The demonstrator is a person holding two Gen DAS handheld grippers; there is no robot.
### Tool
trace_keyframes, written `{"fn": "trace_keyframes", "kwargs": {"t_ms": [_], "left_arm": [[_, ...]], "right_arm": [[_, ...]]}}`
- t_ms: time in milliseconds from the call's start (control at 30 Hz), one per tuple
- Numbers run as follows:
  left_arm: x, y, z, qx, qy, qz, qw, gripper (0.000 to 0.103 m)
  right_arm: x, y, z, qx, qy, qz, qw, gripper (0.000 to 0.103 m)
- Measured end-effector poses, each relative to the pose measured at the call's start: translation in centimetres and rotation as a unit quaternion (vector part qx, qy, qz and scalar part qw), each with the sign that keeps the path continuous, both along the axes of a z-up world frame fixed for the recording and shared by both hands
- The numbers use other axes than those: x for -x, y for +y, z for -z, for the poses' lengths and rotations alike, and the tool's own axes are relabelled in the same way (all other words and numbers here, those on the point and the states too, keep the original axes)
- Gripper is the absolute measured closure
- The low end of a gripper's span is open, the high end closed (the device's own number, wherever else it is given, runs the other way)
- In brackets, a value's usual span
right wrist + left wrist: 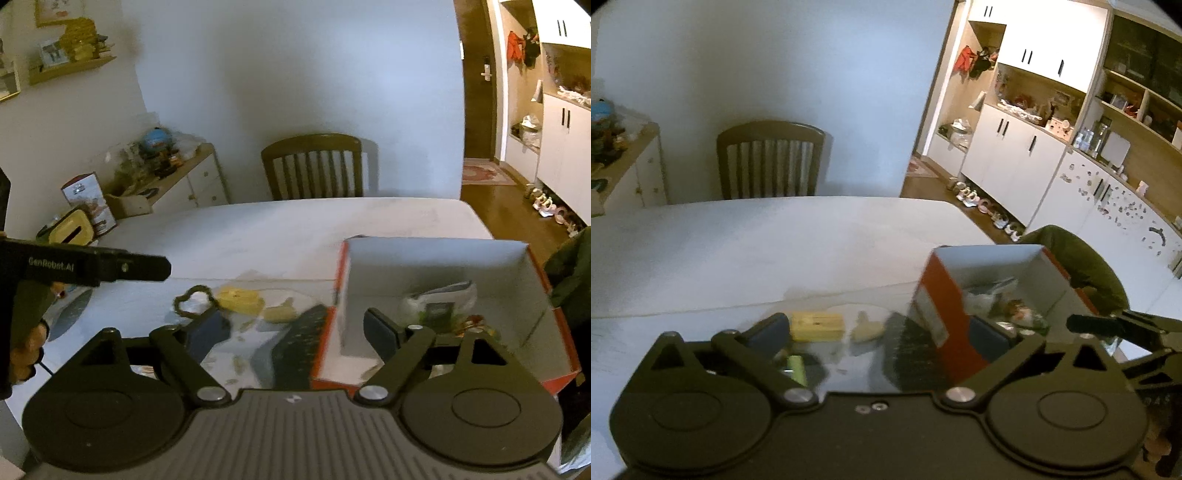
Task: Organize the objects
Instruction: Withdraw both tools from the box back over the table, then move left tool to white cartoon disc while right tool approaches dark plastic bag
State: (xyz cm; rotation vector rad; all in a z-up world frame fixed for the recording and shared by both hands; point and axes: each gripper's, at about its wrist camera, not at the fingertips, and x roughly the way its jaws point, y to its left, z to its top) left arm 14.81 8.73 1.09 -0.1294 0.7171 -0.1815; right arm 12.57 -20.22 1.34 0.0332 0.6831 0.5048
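Open cardboard box [436,258], red-orange outside and white inside, stands at the right of the white table [280,229] and holds wrapped oddments. Left of it lie a yellow block [817,325], a pale scrap [866,330], a dark textured piece [301,341] and a heart-shaped ring [195,303]. Left gripper [882,341] and right gripper [295,332] both gape wide, grasping nothing.

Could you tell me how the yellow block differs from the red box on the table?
The yellow block is a small, solid, pale yellow piece; the red box is far larger, open-topped and white inside. The block lies bare on the table; the box already holds several items. Both rest on the table.
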Motion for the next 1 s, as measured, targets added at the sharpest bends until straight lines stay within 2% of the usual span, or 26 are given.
{"fn": "trace_keyframes", "kwargs": {"t_ms": [167,400,600,833,1000], "left_arm": [[0.2,3.3,0.7,-0.008,-0.010,-0.024,0.9996,0.000],[0.1,7.4,2.9,-0.002,0.009,-0.046,0.9989,0.000],[1.2,9.3,5.3,-0.025,0.008,-0.058,0.9980,0.000],[2.4,10.0,8.7,-0.029,0.030,-0.038,0.9984,0.000],[2.8,9.4,10.7,-0.026,0.042,-0.017,0.9986,0.000]], "right_arm": [[0.6,3.1,0.8,0.001,0.014,-0.006,1.000,0.018],[1.0,7.0,2.2,0.012,0.028,-0.010,0.999,0.018],[0.1,9.7,3.3,0.025,0.038,-0.011,0.999,0.018],[-2.4,12.2,5.7,0.034,0.070,-0.005,0.997,0.018],[-4.0,14.7,8.2,0.066,0.093,-0.021,0.993,0.018]]}}
